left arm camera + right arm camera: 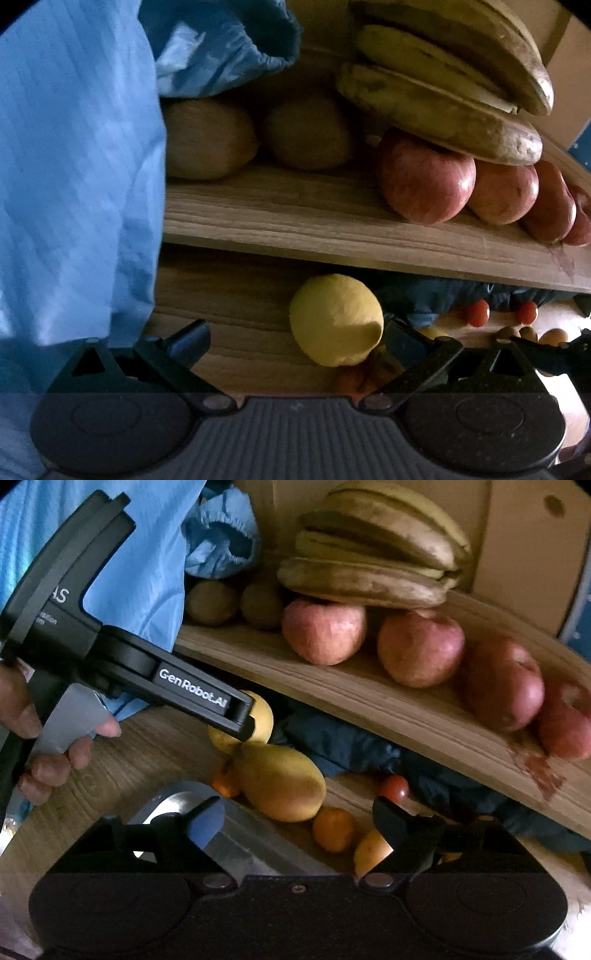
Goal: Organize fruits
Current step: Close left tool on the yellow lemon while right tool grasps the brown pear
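Note:
A yellow lemon (336, 319) lies on the lower wooden surface, between my left gripper's (295, 341) open fingers, nearer the right fingertip (404, 345). In the right wrist view the left gripper (249, 716) reaches the same lemon (264, 714). My right gripper (299, 821) is open and empty above a mango (280, 781), oranges (334, 829) and a cherry tomato (395, 788). A wooden board (406, 716) above holds bananas (373, 550), red apples (419, 648) and kiwis (210, 602).
Blue fabric (74, 166) fills the left side. A dark blue cloth (343, 746) lies under the board. A metal blade-like object (236, 834) lies near my right gripper's left finger. A cardboard box (524, 546) stands behind.

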`<control>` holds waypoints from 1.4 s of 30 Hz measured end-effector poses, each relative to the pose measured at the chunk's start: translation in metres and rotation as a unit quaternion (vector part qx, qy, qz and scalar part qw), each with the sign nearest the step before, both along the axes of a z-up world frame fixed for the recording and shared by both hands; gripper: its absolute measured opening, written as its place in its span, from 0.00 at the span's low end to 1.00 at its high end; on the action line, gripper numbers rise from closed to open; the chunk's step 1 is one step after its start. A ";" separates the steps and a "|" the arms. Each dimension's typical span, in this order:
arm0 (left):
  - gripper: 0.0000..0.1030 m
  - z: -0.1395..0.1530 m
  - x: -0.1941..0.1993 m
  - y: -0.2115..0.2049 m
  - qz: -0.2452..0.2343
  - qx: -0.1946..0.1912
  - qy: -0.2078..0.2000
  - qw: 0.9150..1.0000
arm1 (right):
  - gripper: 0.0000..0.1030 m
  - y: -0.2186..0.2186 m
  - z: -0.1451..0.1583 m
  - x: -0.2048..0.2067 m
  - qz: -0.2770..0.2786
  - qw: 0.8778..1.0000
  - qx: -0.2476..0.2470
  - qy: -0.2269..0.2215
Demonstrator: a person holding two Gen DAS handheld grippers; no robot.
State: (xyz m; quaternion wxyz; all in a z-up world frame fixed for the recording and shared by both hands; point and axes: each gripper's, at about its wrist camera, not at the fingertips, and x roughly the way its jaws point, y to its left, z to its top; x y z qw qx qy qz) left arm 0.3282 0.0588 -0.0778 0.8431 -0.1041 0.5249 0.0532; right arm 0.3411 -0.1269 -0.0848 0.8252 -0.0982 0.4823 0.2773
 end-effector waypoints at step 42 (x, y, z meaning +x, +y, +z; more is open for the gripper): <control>0.60 -0.038 0.040 -0.016 0.005 -0.070 0.018 0.997 | 0.62 0.012 -0.033 0.031 0.097 0.995 0.012 0.030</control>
